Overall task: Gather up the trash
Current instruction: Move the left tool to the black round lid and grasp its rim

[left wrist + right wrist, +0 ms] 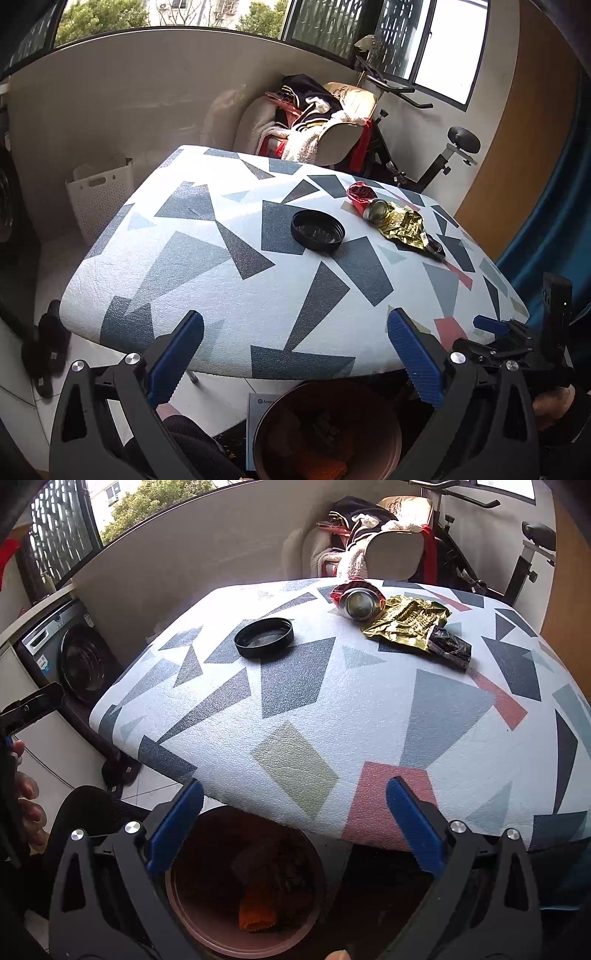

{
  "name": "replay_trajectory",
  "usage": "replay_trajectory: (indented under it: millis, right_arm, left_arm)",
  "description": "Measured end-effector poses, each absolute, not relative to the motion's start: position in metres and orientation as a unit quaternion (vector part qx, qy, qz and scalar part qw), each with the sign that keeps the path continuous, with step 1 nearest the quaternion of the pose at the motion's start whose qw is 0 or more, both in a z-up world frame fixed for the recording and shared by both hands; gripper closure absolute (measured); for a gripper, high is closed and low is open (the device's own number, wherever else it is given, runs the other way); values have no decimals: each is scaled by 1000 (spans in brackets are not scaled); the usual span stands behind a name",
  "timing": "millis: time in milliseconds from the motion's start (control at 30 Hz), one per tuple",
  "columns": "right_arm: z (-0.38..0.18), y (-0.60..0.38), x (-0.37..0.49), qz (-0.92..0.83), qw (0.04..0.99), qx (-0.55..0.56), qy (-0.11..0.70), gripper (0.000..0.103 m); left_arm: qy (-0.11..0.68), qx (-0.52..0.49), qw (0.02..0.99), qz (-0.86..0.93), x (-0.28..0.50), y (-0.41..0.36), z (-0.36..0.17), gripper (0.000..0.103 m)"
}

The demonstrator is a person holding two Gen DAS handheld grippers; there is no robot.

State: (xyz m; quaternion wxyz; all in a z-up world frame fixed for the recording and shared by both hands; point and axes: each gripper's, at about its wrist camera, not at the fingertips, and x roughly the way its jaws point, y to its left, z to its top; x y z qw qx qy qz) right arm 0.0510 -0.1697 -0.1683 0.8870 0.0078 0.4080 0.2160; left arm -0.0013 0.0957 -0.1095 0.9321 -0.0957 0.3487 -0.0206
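Worktop (332, 716) with a geometric-patterned cover, seen from both wrist views; places are given relative to the black lid (264, 637). Lid lies open side up near the worktop's middle. Beyond it and to the right lies a crushed red can (356, 598), its metal end toward the viewer. Touching the can on the right is a crumpled gold wrapper (406, 622), with a small dark packet (450, 650) at the wrapper's near right corner. Near side of the lid, below the worktop's front edge, stands a round bin (207, 893) on the floor; it holds dark scraps and an orange piece (256, 912).

Right tongs (295, 834) hang over the bin, jaws spread wide with nothing between them. Left tongs (295, 358) are also spread and empty, above the bin (384, 439) and the worktop's front edge (295, 369). In the left view the right tongs (491, 325) show at the right margin, and a hand (554, 402) grips their handle. Behind the worktop stand a chair (343, 136) heaped with clothes, an exercise bike (436, 162) and a white basket (99, 195); a washing machine (70, 657) stands left of the lid in the right view.
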Motion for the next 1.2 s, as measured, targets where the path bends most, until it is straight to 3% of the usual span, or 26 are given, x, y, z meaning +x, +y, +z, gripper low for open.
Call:
replay_trajectory:
  millis: [300, 600, 900, 1200]
  right_arm:
    - [-157, -190, 71, 179, 910, -24, 374, 6]
    - [-165, -210, 113, 166, 907, 21, 387, 6]
    - [-166, -231, 144, 110, 919, 18, 378, 6]
    - [-178, -245, 160, 98, 913, 33, 395, 6]
  left_arm:
    - [363, -71, 927, -59, 46, 90, -117, 6]
    - [378, -11, 917, -131, 126, 48, -138, 6]
    - [427, 65, 896, -103, 229, 26, -183, 6]
    - [455, 93, 881, -92, 271, 16, -212, 6]
